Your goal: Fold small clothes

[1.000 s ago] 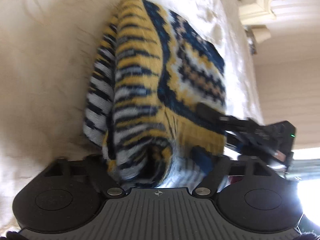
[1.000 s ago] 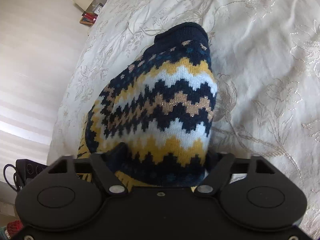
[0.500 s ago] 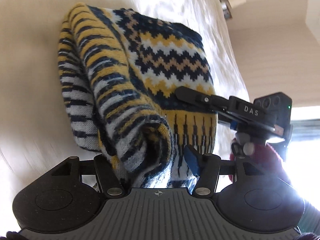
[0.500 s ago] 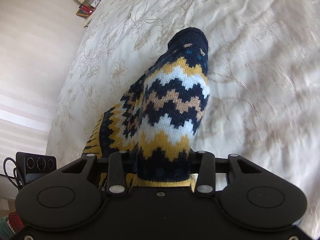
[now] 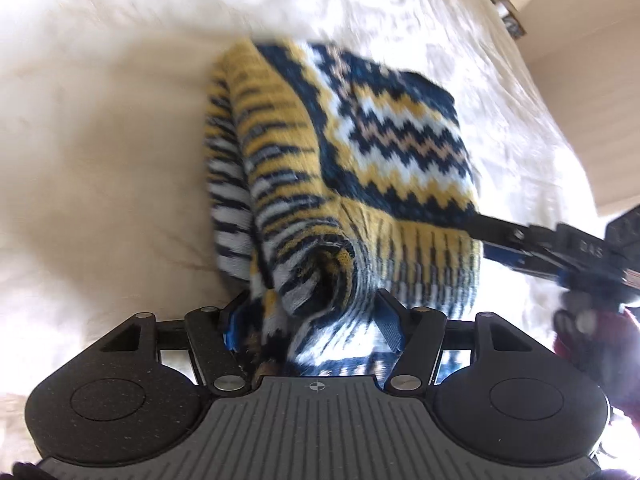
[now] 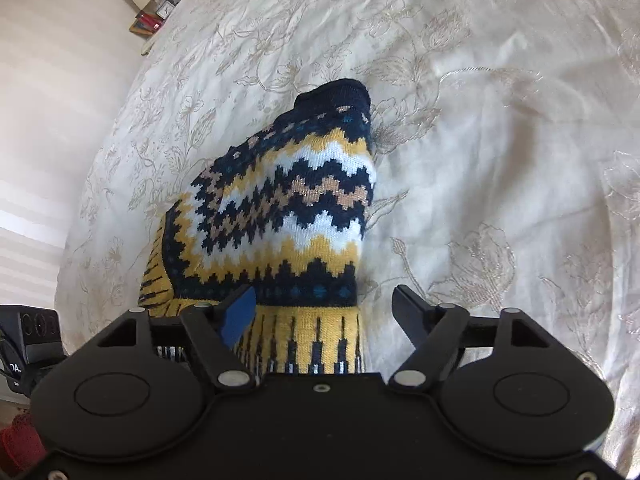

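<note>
Jaws first: the left gripper [image 5: 316,316] is clamped on a bunched roll of the navy, mustard and white zigzag-knit small sweater [image 5: 340,168], fabric crammed between its pads, while the right gripper [image 6: 320,312] has just been opening, and its jaws now stand spread with the ribbed mustard hem lying loose between them, the pads not pressing on it. The sweater sits on the cream, floral-embroidered bedspread [image 6: 500,140], its near end lifted by the left hold and its dark navy collar end [image 6: 334,94] resting on the bed. Risk from here, as I read it: only one side is held, so the freed right edge can sag and drag the fold askew, and that thick roll in the left jaws could slip out if the hand swings quickly. The knit looks chunky, soft and stretchy, with a ribbed striped hem; it will slump rather than crease crisply. The bedspread is smooth, slightly glossy and wrinkled, so the wool may slide across it.
</note>
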Tool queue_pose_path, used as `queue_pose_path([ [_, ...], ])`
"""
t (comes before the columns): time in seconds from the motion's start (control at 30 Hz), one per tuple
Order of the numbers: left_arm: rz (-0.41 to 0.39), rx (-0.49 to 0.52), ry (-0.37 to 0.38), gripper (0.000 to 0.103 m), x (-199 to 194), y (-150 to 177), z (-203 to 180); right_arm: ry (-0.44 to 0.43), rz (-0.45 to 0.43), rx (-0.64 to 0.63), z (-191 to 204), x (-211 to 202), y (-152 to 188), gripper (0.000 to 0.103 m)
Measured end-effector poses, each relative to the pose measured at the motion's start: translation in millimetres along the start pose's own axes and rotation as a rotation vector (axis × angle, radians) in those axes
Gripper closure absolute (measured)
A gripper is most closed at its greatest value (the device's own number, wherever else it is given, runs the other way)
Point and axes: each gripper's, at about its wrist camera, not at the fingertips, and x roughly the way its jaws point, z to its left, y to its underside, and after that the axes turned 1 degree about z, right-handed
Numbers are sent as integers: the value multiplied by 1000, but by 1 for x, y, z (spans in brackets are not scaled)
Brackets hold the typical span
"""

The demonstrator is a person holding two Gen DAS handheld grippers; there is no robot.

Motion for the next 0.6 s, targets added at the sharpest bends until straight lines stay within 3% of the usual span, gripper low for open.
queue_pose_path([
  [0.13,-104,48,-109,41,-33,3,-3,12,-49,-28,2,-12,9,14],
  [0.37,-268,129,-231,39,-69,-1,-35,10,-91,-39,2,-25,23,10],
  [0.6,-250,224,-312,33,-42,-18,-56,12,-102,-43,4,-32,33,10],
])
